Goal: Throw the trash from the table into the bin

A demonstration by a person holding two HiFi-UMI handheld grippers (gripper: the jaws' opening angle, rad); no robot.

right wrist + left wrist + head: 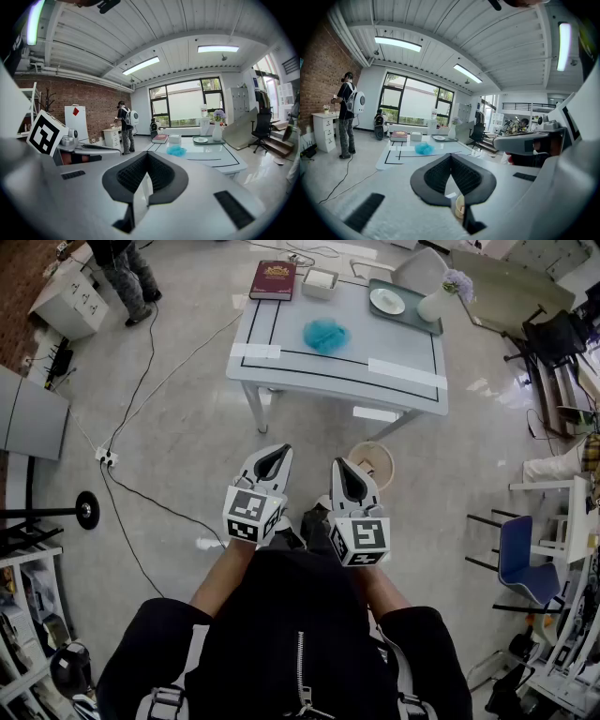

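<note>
The blue crumpled wad [325,335], perhaps netting, lies mid-table [394,351], at twelve o'clock and well apart from the person. The bin [372,463] stands at one o'clock. Left gripper [279,454] and right gripper [341,467] are both closed and empty. So light a wad could slip from a loose pinch and land short of the bin.

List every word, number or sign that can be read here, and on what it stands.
No text can be read.
Red book on the table: gold cover print, too small to read.
Left marker cube and right marker cube: black-and-white square patterns, no letters.
White board: a red diamond, no words.
</note>
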